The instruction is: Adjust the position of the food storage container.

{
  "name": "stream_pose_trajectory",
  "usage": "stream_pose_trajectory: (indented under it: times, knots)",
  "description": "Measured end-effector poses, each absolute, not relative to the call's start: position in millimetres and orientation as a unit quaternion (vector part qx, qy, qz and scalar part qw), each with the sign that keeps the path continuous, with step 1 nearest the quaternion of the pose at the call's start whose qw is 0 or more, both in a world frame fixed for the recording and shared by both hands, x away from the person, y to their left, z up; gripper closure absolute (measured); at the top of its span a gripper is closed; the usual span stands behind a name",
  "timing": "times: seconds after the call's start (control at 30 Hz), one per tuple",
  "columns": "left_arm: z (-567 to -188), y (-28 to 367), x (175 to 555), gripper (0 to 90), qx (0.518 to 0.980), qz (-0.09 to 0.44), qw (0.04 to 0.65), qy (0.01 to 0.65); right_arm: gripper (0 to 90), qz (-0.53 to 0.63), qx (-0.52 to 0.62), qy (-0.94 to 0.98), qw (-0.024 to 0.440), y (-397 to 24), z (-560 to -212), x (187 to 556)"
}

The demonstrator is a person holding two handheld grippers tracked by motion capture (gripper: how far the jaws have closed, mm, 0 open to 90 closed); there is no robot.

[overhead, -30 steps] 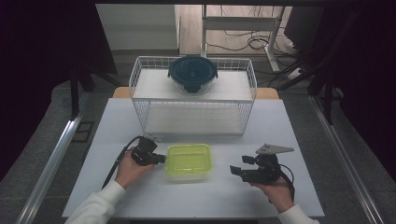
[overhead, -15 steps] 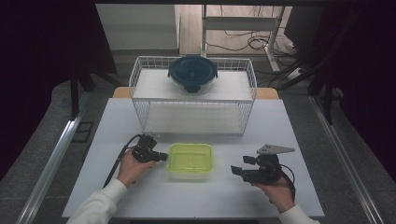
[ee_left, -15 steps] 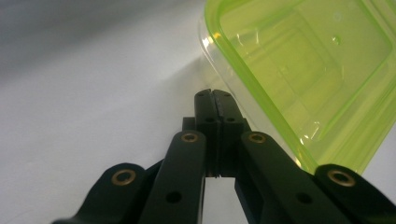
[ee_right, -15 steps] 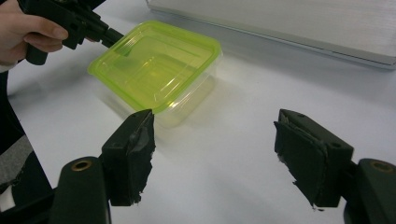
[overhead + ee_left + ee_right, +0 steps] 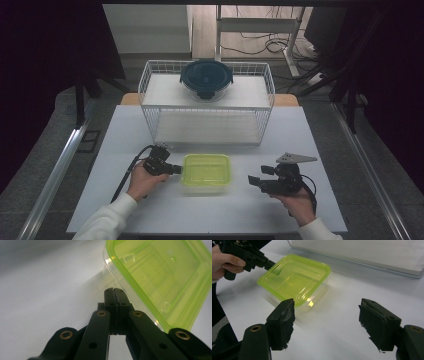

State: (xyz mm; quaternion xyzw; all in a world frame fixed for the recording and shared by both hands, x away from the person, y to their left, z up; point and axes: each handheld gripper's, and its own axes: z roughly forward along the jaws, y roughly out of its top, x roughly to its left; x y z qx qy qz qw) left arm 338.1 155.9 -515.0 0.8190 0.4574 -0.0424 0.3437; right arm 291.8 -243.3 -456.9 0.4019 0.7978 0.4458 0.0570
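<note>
A clear box with a lime-green lid [image 5: 206, 172] sits on the white table [image 5: 150, 210] near its front. My left gripper [image 5: 176, 170] is level with the box's left side, jaws shut with nothing between them. In the left gripper view its tip [image 5: 113, 291] rests at the clear wall just under the lid's rim [image 5: 160, 277]. My right gripper [image 5: 252, 181] hovers apart from the box, to its right, and points at it. Its jaws stand open [image 5: 329, 317] with bare table between them, and the box [image 5: 294, 280] lies ahead to the left.
A white wire rack [image 5: 150, 100] stands at the back of the table. On its top shelf sits a round container with a dark blue lid [image 5: 206, 79]. Cables trail from both grippers toward the table's front edge.
</note>
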Motion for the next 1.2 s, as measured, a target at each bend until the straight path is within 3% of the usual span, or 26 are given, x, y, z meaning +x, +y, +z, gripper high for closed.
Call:
stream_pose_trajectory:
  times: [0.23,0.6,0.67,0.7,0.73,0.77,0.8,1.2]
  knots:
    - [-511.2,163.8,341.0,90.0,0.809,-0.041,0.355,0.466,28.7,0.444,0.395,0.802,0.062,-243.0,-455.6,290.6]
    - [-471.7,184.5,310.1,87.6,0.791,0.018,0.401,0.461,28.7,0.446,0.402,0.796,0.069,-248.3,-457.4,281.5]
    - [-466.7,187.2,305.4,77.9,0.784,0.024,0.414,0.461,28.7,0.442,0.401,0.8,0.068,-247.6,-458.2,279.9]
    - [-464.4,189.3,303.6,77.9,0.779,0.031,0.42,0.464,28.6,0.442,0.399,0.8,0.07,-247.3,-458.5,279.6]
    - [-462.7,191.0,302.3,69.1,0.772,0.035,0.427,0.469,28.6,0.441,0.399,0.801,0.07,-246.8,-458.5,279.1]
    - [-461.6,192.6,301.4,52.2,0.767,0.032,0.432,0.474,28.6,0.442,0.399,0.801,0.069,-246.2,-459.2,279.9]
    - [-461.3,193.0,301.2,47.9,0.765,0.029,0.432,0.476,28.6,0.442,0.399,0.8,0.069,-246.3,-459.4,280.4]
    - [-465.5,190.7,299.1,27.8,0.771,0.017,0.421,0.478,27.3,0.456,0.398,0.793,0.062,-249.5,-460.2,283.7]
